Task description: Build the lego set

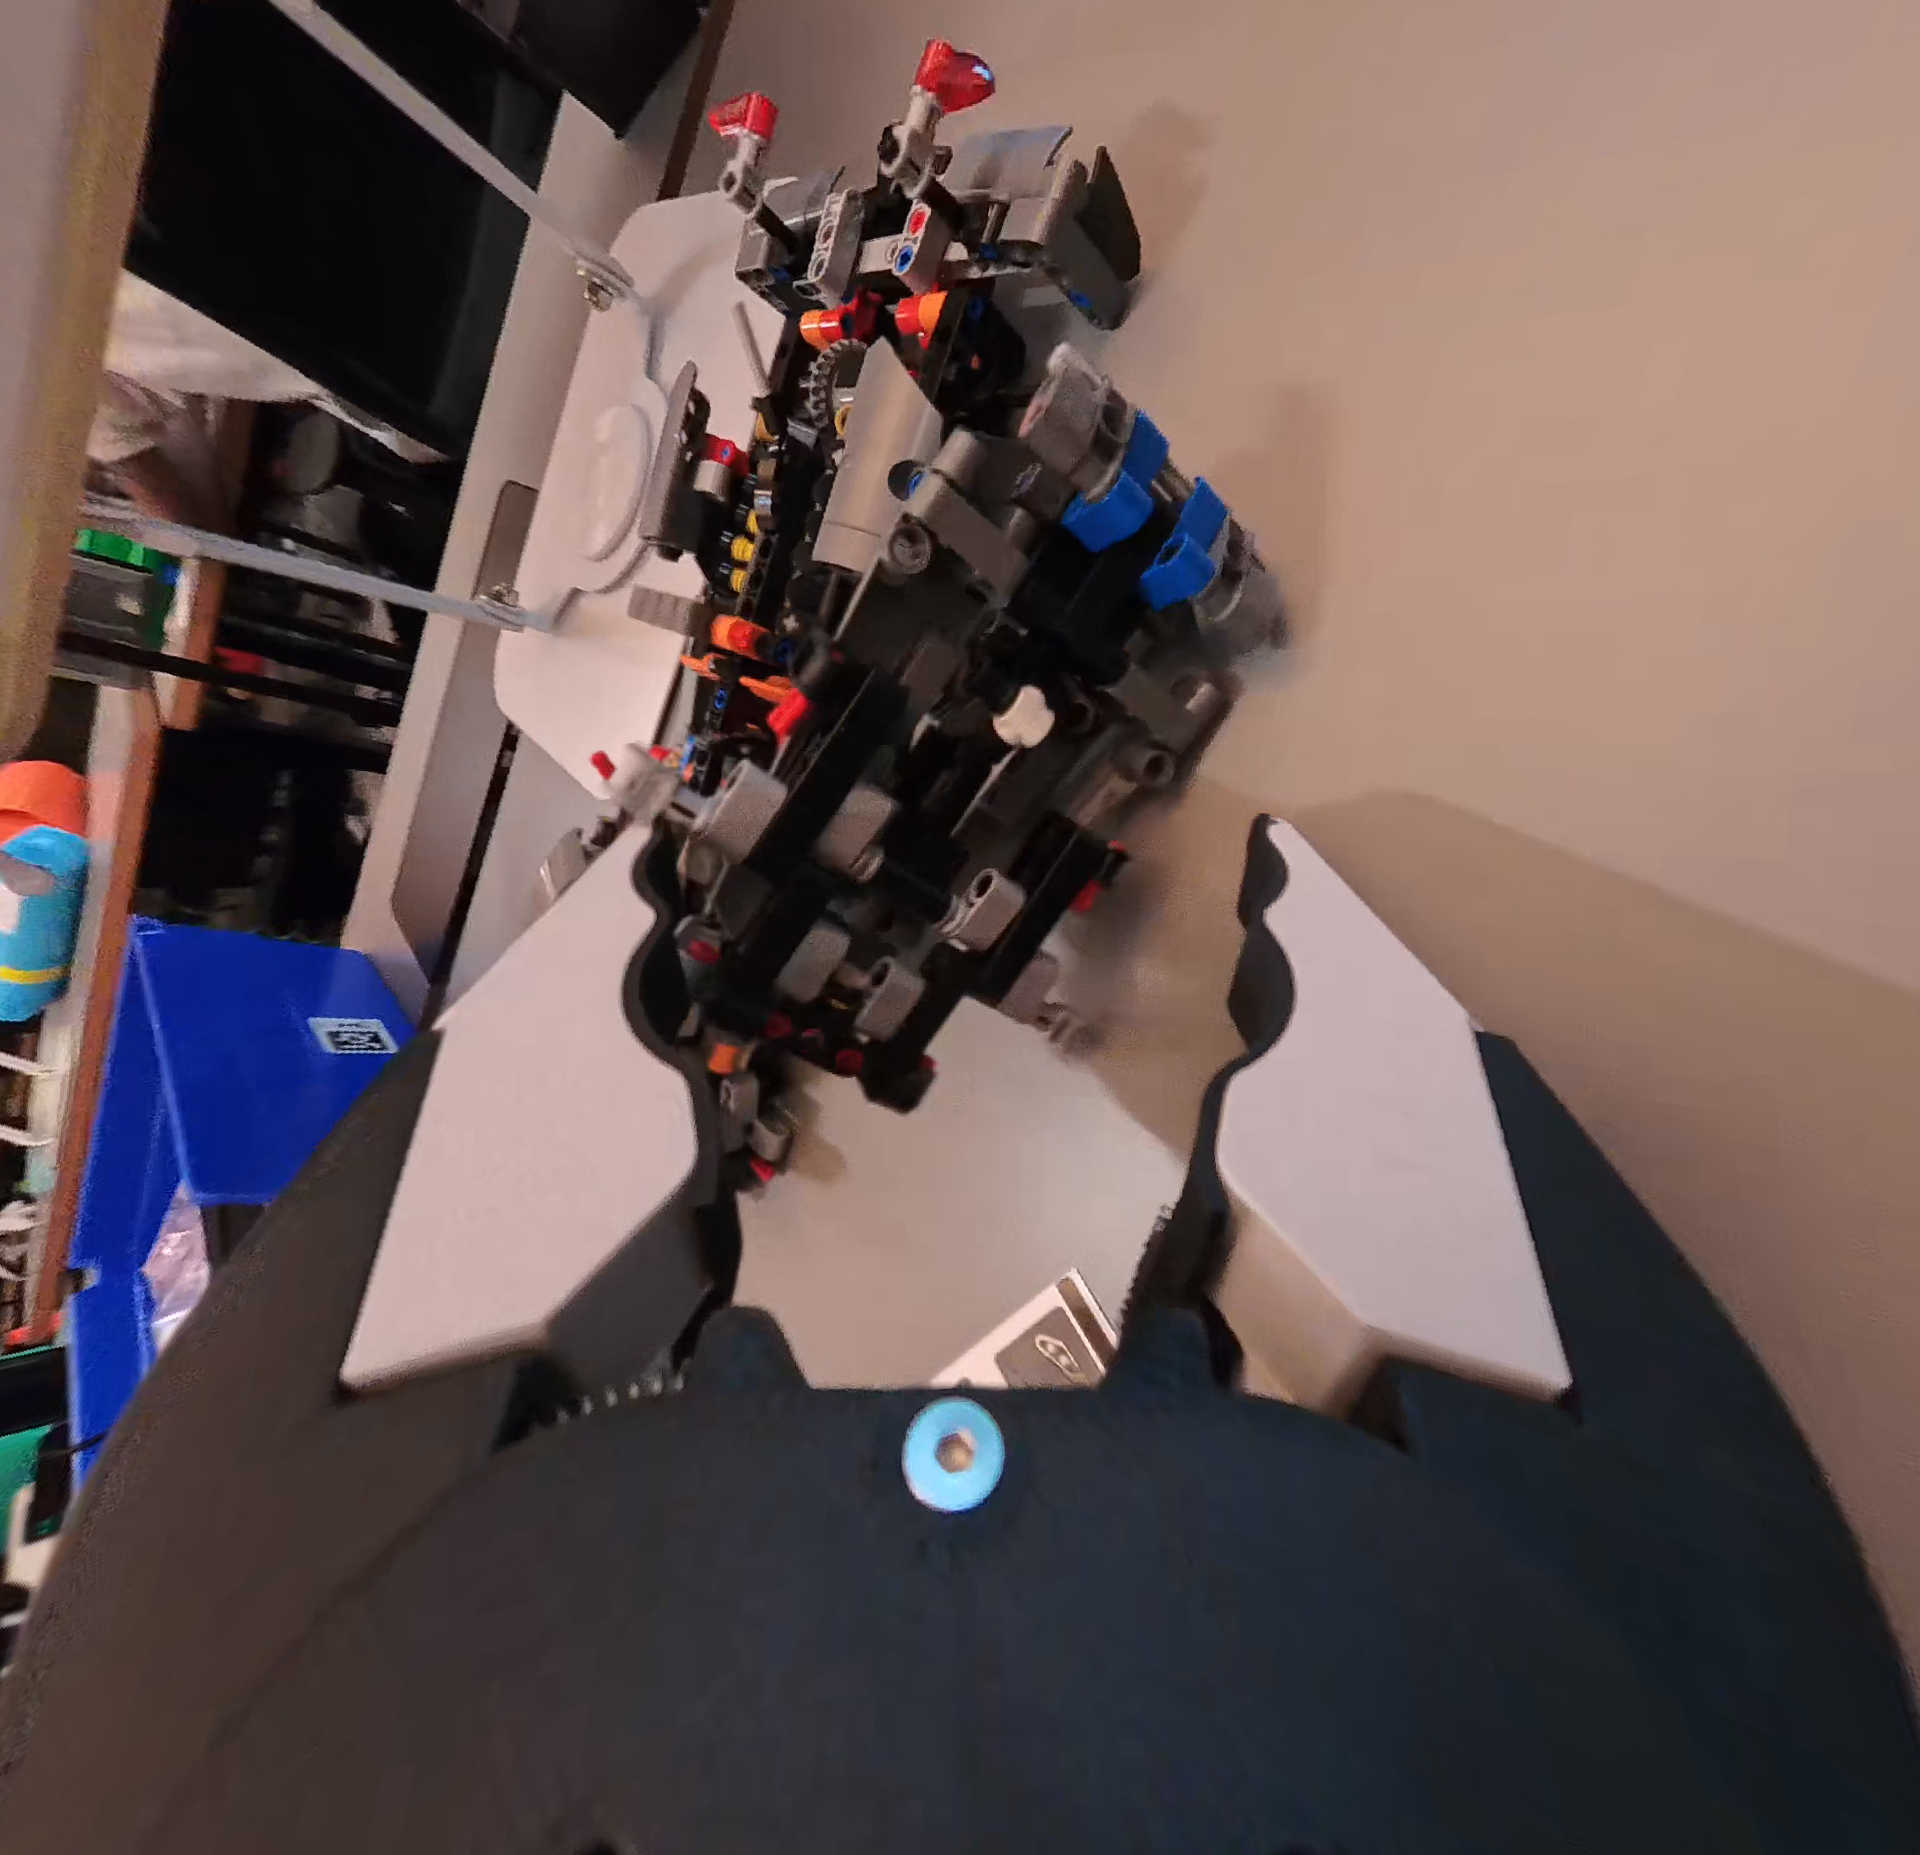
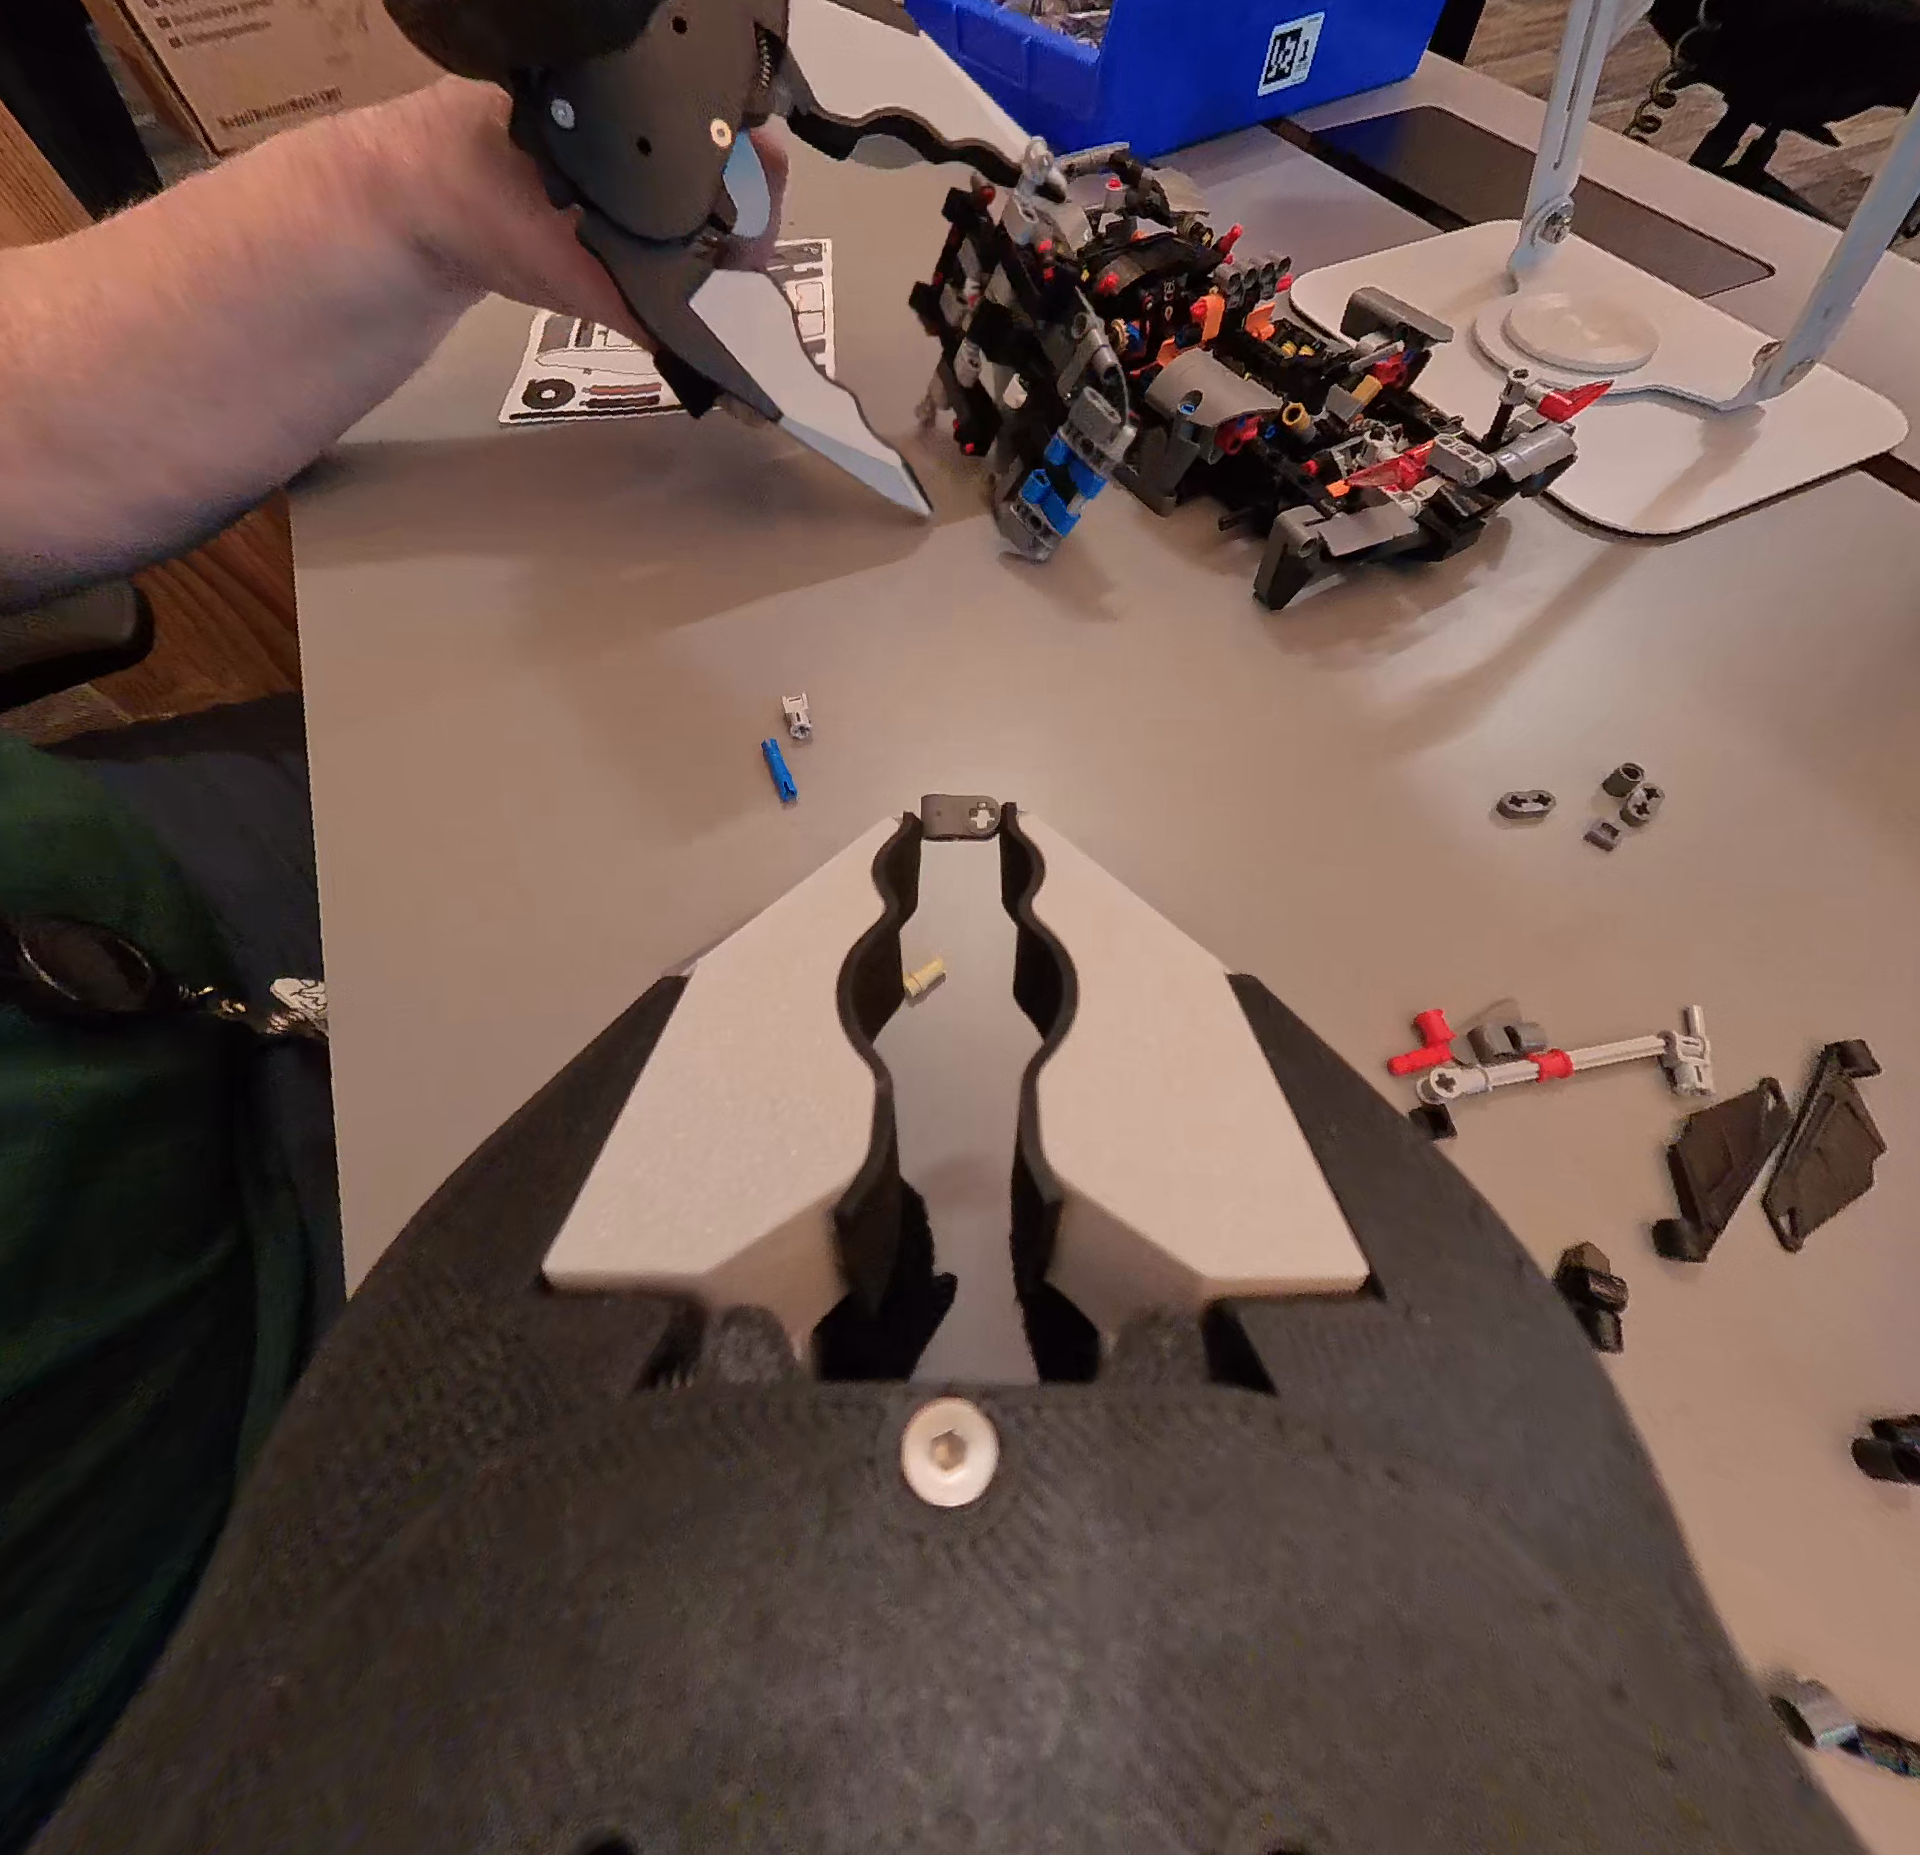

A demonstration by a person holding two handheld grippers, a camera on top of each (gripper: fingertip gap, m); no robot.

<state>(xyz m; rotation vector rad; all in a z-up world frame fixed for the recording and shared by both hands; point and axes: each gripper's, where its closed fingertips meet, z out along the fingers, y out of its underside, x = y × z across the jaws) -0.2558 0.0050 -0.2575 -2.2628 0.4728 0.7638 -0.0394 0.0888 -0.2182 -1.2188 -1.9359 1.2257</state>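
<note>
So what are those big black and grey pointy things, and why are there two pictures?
They are grabbing tools, each with two fingers, and a person holds one in each hand. Each tool carries a camera looking along its fingers, so there is one picture per tool.

The left tool is open, its fingers around the end of a half-built lego car. In the right view you see that same tool from outside, in the person's hand.

The right tool pinches a small dark grey piece at its fingertips.

On the grey table lie loose pieces: a blue pin, a grey rod with red parts and black panels. A blue bin stands behind.
</note>
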